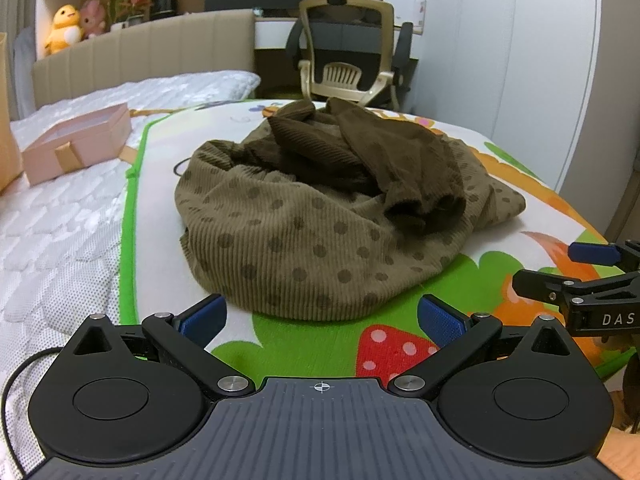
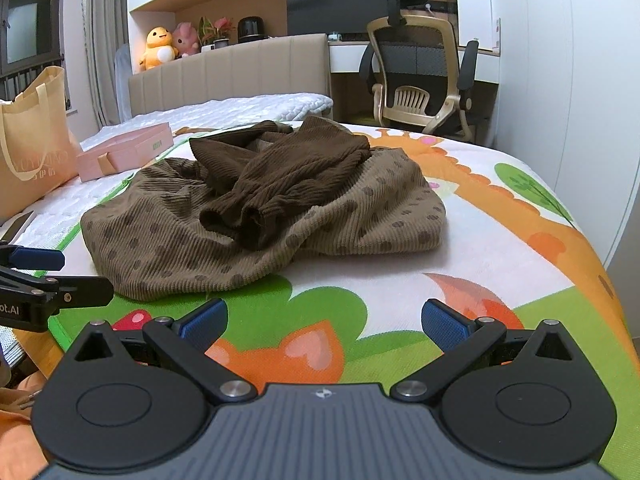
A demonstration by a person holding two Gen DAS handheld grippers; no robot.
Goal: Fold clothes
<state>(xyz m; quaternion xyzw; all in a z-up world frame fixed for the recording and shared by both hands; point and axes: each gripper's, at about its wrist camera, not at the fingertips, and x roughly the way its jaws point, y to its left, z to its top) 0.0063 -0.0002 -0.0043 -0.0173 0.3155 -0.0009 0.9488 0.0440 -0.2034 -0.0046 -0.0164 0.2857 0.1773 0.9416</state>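
Left wrist view: left gripper (image 1: 320,316), black with blue pads, is spread wide and holds nothing. Straight ahead of it and just beyond the pads lies the crumpled olive-brown ribbed corduroy garment with darker polka dots (image 1: 304,240); its near hem sits between the two pads' lines of reach. On top of it, further ahead and slightly right, lies a bunched dark brown ribbed piece (image 1: 360,156); cannot tell whether this is a sleeve of the same garment or a separate item. All rests on a colourful cartoon-print play mat (image 1: 320,344) spread on the bed. Right gripper enters at the right edge. A pink rectangular gift box (image 1: 76,144) sits well to the left.

Right wrist view: right gripper (image 2: 324,320) is likewise fully spread and empty, hovering over the mat; the garment heap lies ahead and to its left.

Judgement: step in hand is the first grasp to spread the heap flat. Best to pinch a single layer at the near hem, one gripper at each end, and lift the dark piece clear before any fold; grabbing several layers would only drag the bundle.

Count: grippers 2; garment heaps 1 (two tones of fabric); mats 1; pink boxes 1; beige tote bags (image 2: 32,136) 1; office chairs (image 2: 420,72) 1; plush toys (image 2: 158,48) 2.
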